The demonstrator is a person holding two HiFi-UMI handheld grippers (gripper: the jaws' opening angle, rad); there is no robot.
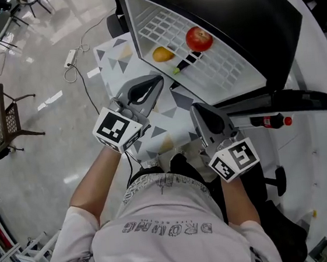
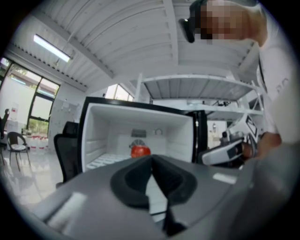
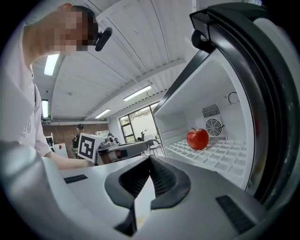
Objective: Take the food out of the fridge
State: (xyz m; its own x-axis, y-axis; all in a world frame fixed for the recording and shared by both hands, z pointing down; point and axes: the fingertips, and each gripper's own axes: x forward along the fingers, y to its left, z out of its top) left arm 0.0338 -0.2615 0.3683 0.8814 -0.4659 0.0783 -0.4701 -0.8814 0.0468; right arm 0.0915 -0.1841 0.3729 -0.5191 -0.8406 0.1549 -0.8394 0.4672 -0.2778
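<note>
White shirt (image 1: 163, 227), left gripper (image 1: 155, 81), right gripper (image 1: 198, 109), both pressed shut and empty, open fridge (image 1: 232, 67) ahead, apple (image 1: 199, 38), yellow fruit (image 1: 163, 54) inside, door (image 1: 301, 103) beside right gripper.

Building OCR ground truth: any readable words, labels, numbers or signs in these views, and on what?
No text reads cleanly.
White T-shirt: grey lettering across the back, upside down, too distorted to read.
Black-and-white marker cubes, left and right: square patterns, no letters.
Dark red-capped bottle: label too small.
</note>
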